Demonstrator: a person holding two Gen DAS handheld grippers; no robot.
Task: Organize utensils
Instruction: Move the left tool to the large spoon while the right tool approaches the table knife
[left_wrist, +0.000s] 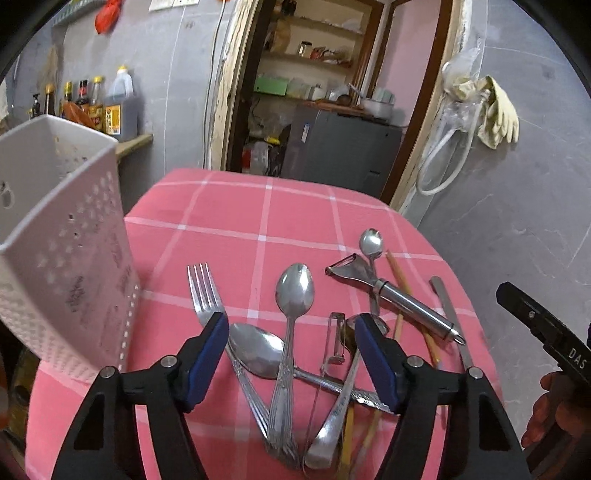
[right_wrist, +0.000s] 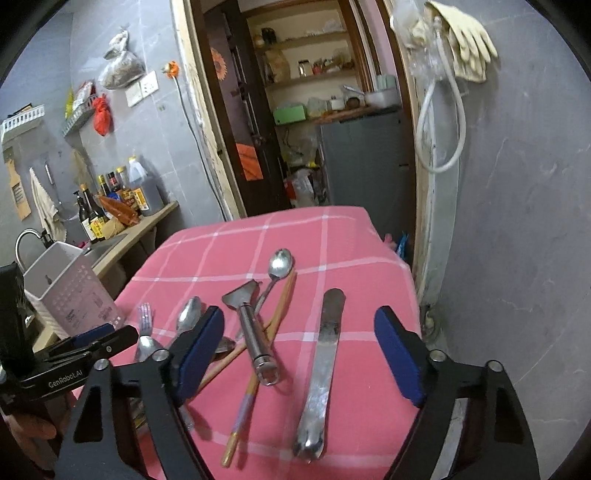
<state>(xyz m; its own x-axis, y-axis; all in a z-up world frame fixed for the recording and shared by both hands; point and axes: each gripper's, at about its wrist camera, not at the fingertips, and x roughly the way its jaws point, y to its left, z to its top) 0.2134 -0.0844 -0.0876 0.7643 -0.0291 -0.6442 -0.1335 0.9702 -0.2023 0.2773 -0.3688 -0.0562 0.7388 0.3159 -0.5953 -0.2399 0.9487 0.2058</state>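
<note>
Several steel utensils lie in a heap on the pink checked tablecloth (left_wrist: 258, 221): a fork (left_wrist: 205, 291), a large spoon (left_wrist: 295, 286), a second spoon (left_wrist: 255, 349), a steel-handled peeler (left_wrist: 406, 295), a small spoon (left_wrist: 371, 242), chopsticks (left_wrist: 397, 280) and a flat metal blade (right_wrist: 325, 354). A white perforated caddy (left_wrist: 66, 258) stands upright at the table's left edge. My left gripper (left_wrist: 291, 325) hovers open above the spoons, its pads touching nothing. Over the peeler (right_wrist: 255, 339) and the blade, my right gripper (right_wrist: 299, 315) is open too and holds nothing.
The table ends just beyond the blade on the right, with a grey wall close by. Behind it is a doorway with a grey fridge (right_wrist: 362, 162). A counter with bottles (right_wrist: 110, 199) and a sink lies at the left. A person's hand (left_wrist: 554, 406) holds the right gripper.
</note>
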